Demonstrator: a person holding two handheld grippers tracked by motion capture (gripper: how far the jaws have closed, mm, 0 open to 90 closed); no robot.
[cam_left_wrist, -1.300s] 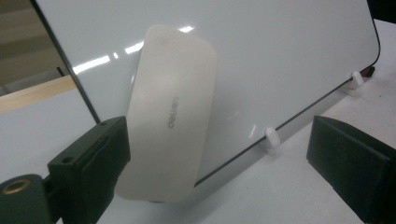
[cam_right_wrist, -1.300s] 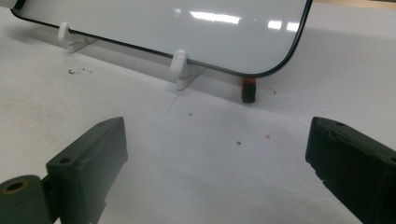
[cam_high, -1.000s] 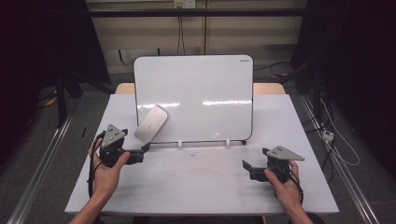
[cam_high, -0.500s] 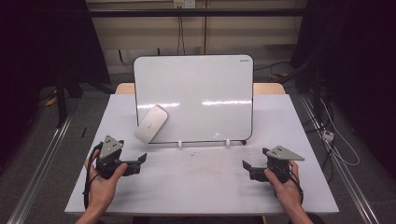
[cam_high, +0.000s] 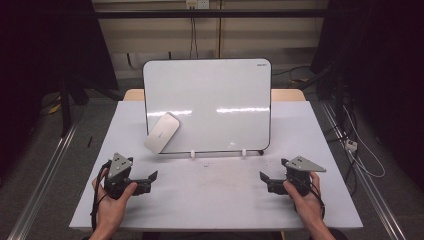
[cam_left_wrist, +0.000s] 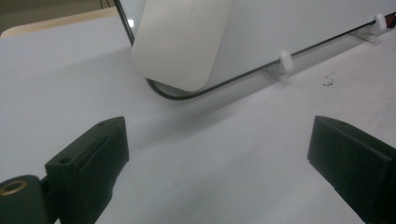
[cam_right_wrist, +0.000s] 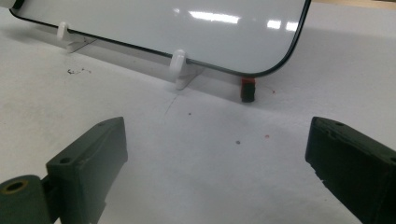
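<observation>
A whiteboard (cam_high: 215, 105) stands upright on small white feet at the middle of the table. A pale rounded eraser (cam_high: 162, 132) clings to its lower left corner, seen large in the left gripper view as the eraser (cam_left_wrist: 182, 39). My left gripper (cam_high: 150, 180) rests near the table's front left, open and empty, its jaws wide apart with the eraser ahead of them. My right gripper (cam_high: 265, 180) sits at the front right, open and empty, pointing at the board's lower right corner (cam_right_wrist: 280, 60).
The white table (cam_high: 215, 200) has small dark specks (cam_right_wrist: 77, 71) in front of the board. A small black and red object (cam_right_wrist: 248, 89) lies under the board's right corner. White clip feet (cam_right_wrist: 178, 65) hold the board. Cables trail on the floor at right.
My left gripper has let go of the eraser and drawn back toward the table's front left; the eraser stays on the board. The right gripper has not moved.
</observation>
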